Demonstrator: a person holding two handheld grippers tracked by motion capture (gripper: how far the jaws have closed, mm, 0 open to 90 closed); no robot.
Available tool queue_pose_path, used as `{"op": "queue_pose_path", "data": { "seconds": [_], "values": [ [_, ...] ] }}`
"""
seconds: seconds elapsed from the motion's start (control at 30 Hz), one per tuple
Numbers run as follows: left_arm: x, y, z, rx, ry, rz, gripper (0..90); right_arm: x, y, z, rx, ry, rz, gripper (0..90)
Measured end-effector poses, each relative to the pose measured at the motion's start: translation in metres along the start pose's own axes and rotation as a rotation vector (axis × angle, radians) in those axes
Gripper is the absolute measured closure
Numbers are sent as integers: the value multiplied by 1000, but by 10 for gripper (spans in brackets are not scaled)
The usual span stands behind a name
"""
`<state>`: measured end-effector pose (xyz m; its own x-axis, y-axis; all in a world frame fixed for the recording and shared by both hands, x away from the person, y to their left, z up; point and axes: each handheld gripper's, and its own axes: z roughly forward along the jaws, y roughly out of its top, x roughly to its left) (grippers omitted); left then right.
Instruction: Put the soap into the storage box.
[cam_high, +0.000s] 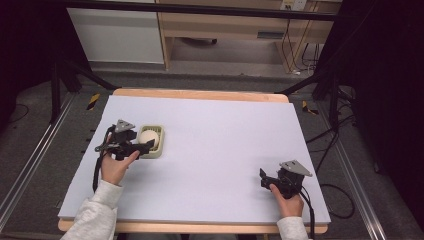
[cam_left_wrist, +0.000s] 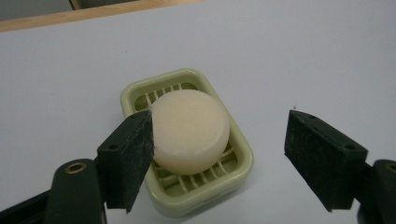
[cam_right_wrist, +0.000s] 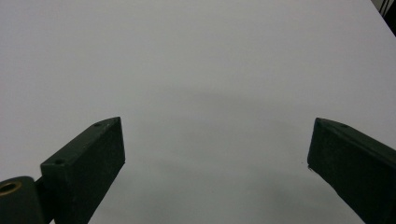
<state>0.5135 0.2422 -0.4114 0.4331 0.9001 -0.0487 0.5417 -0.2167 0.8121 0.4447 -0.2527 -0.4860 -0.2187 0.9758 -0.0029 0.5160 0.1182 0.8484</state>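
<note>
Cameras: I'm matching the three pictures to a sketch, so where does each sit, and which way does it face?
High view: above the person's side, facing forward and down on the table; both sleeves, hands and grippers, left gripper, right gripper.
Left gripper view: on the left gripper, looking along its open jaws down at the soap in its dish.
Right gripper view: on the right gripper, facing bare table between open jaws.
Shared: high and left gripper views both show soap and dish.

A cream-white soap (cam_left_wrist: 190, 130) sat in a pale green slatted dish (cam_left_wrist: 243, 158) on a lavender-white table (cam_high: 225, 145), with black grippers' pads (cam_left_wrist: 128, 158) at 6 o'clock.
</note>
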Motion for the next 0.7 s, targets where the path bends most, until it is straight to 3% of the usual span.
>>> {"op": "queue_pose_path", "data": {
  "seconds": [0.27, 0.5, 0.7],
  "values": [
    [12, -28, -22, -24, 30, -17, 262, -1, 0, 0, -8, -5, 8, 44],
    [24, -52, -32, -4, 60, -49, 249, -1, -1, -1, -14, -8, 20, 45],
    [31, -76, -39, 24, 81, -52, 231, -2, -1, -2, -20, -12, 27, 45]
  ]
}}
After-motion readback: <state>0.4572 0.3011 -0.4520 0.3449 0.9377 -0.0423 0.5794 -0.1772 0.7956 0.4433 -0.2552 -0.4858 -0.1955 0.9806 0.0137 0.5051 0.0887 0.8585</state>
